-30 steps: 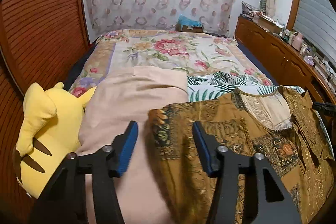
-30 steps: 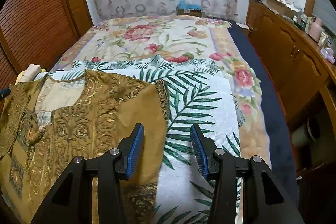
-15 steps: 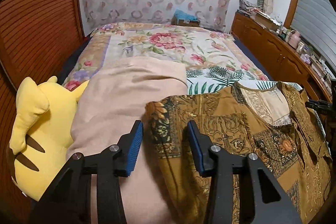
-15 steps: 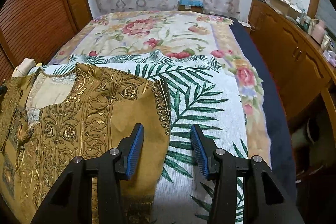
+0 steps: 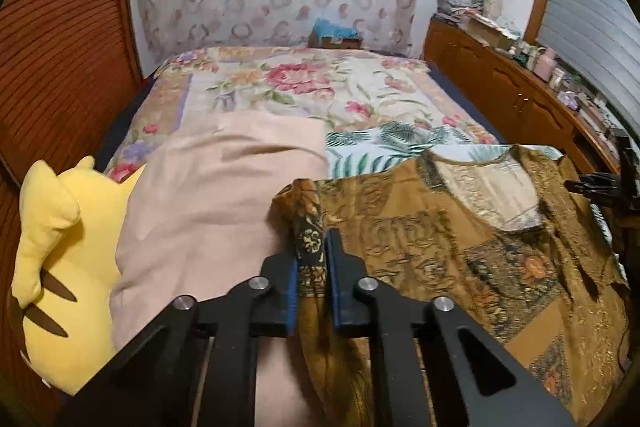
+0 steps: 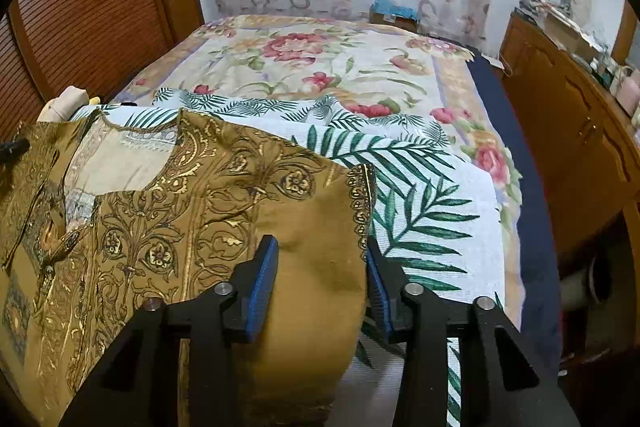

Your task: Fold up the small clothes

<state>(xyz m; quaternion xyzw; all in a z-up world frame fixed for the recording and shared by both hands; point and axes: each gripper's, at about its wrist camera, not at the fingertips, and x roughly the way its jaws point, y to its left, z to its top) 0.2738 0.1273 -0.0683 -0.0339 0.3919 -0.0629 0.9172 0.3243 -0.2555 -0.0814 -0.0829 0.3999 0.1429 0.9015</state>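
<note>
A brown top with gold ornament [image 5: 440, 239] lies spread on the bed, neck opening away from me. My left gripper [image 5: 312, 247] is at the top's left sleeve edge. Its jaws are closing, and the blue pads [image 5: 292, 279] pinch a raised ridge of the patterned fabric. In the right wrist view the same top [image 6: 160, 227] fills the left half. My right gripper [image 6: 320, 247] straddles the right sleeve. Its jaws are closing with the sleeve cloth between them, and the pads [image 6: 262, 275] stand at the cloth's sides without squeezing it.
A yellow plush toy [image 5: 52, 247] and a beige blanket [image 5: 208, 195] lie left of the top. A palm-leaf cloth [image 6: 420, 219] lies under it on the floral bedspread [image 6: 320, 67]. A wooden cabinet [image 6: 580, 131] runs along the right; a slatted wooden wall [image 5: 60, 47] stands left.
The left jaws have closed from wide apart onto the sleeve edge, bunching it up. The right jaws have narrowed slightly, and the sleeve now lies between them.
</note>
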